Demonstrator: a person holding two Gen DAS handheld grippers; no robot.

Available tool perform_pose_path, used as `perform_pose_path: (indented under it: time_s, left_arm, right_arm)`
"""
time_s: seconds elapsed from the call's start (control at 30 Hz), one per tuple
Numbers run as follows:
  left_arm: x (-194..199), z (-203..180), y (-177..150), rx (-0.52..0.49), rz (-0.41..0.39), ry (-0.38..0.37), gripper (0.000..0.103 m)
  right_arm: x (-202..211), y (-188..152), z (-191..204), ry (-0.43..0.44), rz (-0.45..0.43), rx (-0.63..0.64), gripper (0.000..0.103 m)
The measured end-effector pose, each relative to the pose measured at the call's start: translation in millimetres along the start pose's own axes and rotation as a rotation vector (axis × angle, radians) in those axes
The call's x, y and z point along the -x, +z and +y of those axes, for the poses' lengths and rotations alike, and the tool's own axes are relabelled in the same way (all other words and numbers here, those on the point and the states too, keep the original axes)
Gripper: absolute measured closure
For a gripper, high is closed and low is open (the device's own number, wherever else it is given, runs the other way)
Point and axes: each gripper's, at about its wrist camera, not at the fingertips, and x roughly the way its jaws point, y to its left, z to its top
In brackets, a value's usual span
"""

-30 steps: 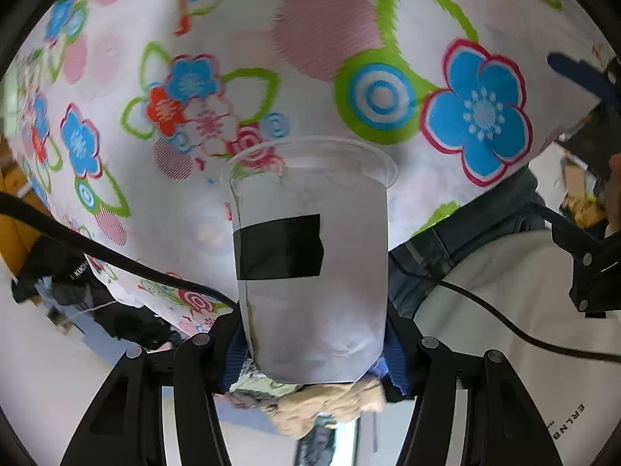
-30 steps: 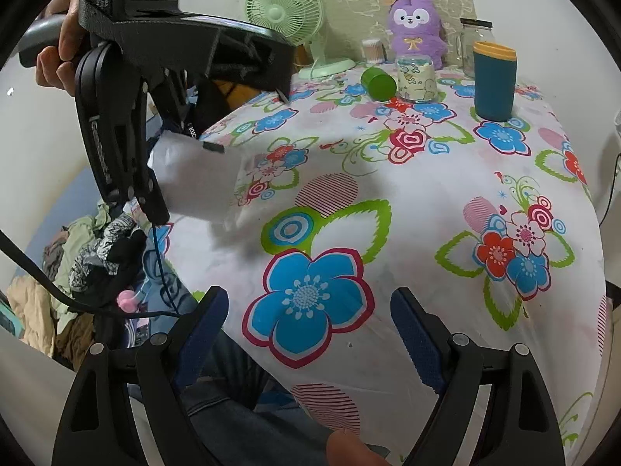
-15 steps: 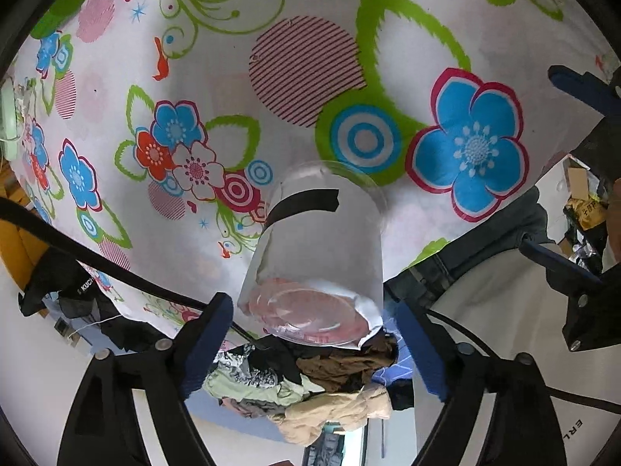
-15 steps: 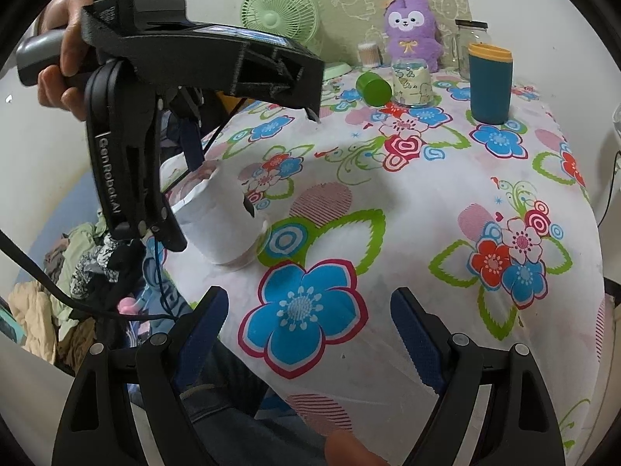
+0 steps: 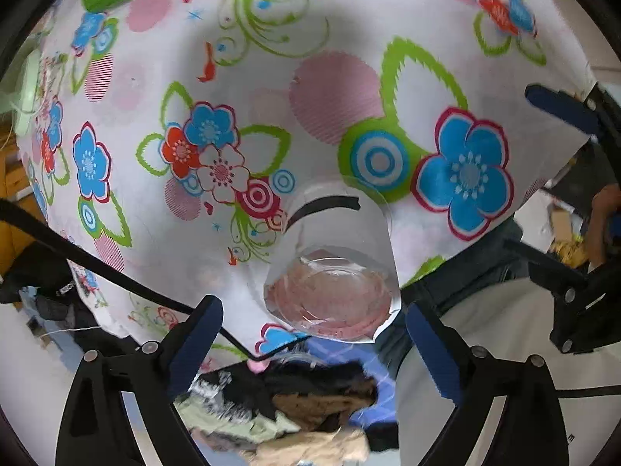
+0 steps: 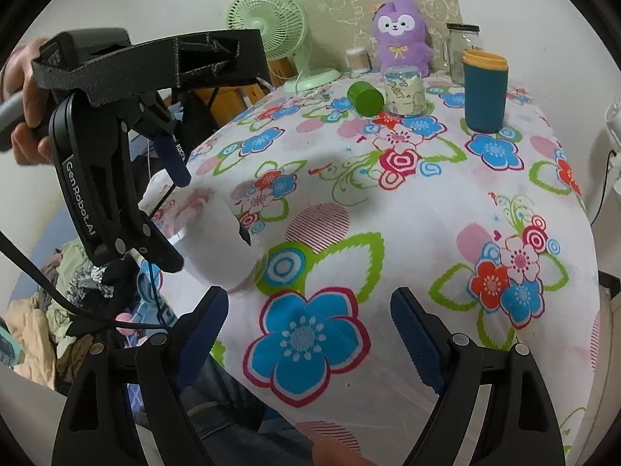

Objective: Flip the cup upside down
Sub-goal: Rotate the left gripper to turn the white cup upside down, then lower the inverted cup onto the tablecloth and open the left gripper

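Observation:
A clear plastic cup (image 5: pixel 333 260) wrapped in white paper with a black tape strip stands upside down on the floral tablecloth (image 5: pixel 271 77), base up, near the table's front-left edge. It also shows in the right wrist view (image 6: pixel 217 248). My left gripper (image 5: pixel 314 345) is open above the cup, its blue pads apart on either side and not touching it. In the right wrist view the left gripper (image 6: pixel 172 163) hangs over the cup. My right gripper (image 6: pixel 310 330) is open and empty over the table's front edge.
At the back of the table stand a green fan (image 6: pixel 268 19), a purple plush toy (image 6: pixel 401 35), a teal tumbler with a yellow rim (image 6: pixel 485 89), a printed jar (image 6: pixel 403 91), a lying green cup (image 6: pixel 365 97) and a glass jar (image 6: pixel 462 44). Clothes (image 5: pixel 302 407) lie on the floor below.
The left gripper turned the cup over, set it down rim-down on the cloth, opened its jaws and drew back above it. The right gripper stayed put.

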Motion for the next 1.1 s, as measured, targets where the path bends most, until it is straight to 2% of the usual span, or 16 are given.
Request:
perform_pose_path:
  time_s: [0.27,0.33,0.57,0.73,0.9,1.1]
  left_arm:
    - [0.3,21.8,-14.7,0.066,-0.128,-0.062,0.005]
    - [3.3,27.9,-18.5,0.092,-0.166,-0.086,0.005]
    - [16.6,43.5,-39.6,0.159,-0.353,-0.173,0.005]
    - [15.5,50.7,-59.2,0.156,-0.456,-0.189,0.005]
    - [16.9,67.7,-78.3,0.201,-0.574,-0.268,0.005]
    - [21.6,79.2,-104.3,0.252,-0.713,-0.285,0.005]
  right_arm:
    - [0.8,12.7,16.3,-0.027,-0.006,0.03,0.015]
    - [1.4,16.0,19.6,-0.043,-0.014,0.033,0.007]
    - [6.4,33.2,29.5,-0.079,-0.054,0.031,0.005]
    - [11.2,44.6,45.0,-0.106,-0.08,0.075,0.0]
    - [14.7,53.1,61.8,-0.113,-0.096,0.103,0.0]
    - [19.5,61.4,77.5,-0.115,-0.111,0.114,0.0]
